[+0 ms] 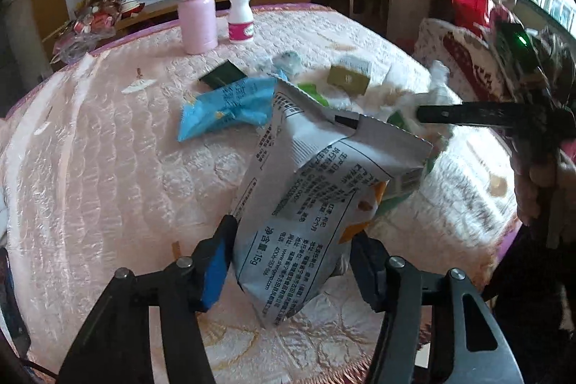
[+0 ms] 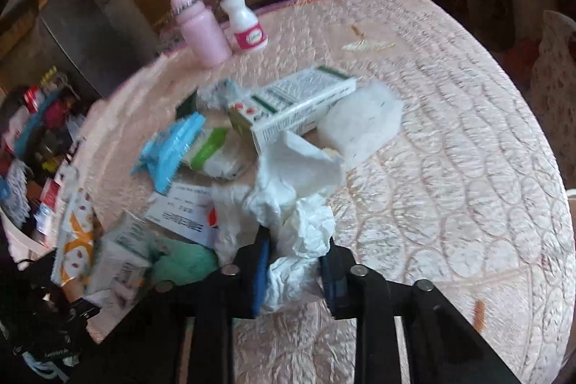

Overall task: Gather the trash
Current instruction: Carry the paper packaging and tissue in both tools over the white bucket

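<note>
The left gripper (image 1: 291,261) has its jaws part closed on the lower end of a grey snack bag (image 1: 316,189). The bag stands up and away from the jaws, its long axis running from between the fingers toward the heap of litter in the middle of the worktop (image 1: 108,150), with its torn top leaning over the blue wrapper (image 1: 230,107) and the green-and-white packets. The pads appear to press on the bag's sides, so I judge it held.

The right gripper (image 2: 298,261) is shut on a crumpled white tissue (image 2: 298,204) — the paper bulges up and forward out of the jaws, toward the green-and-white carton (image 2: 291,107) that lies slantwise beyond it, long axis from near-left to far-right.

The rest of the litter lies between the two grippers: left of the right one, right of and beyond the left one. No bin shows clearly, so where the two loads should go I cannot tell. The pink bottle (image 1: 196,13) and the white bottle (image 1: 240,17) stand upright at the far edge — well apart from the heap.
</note>
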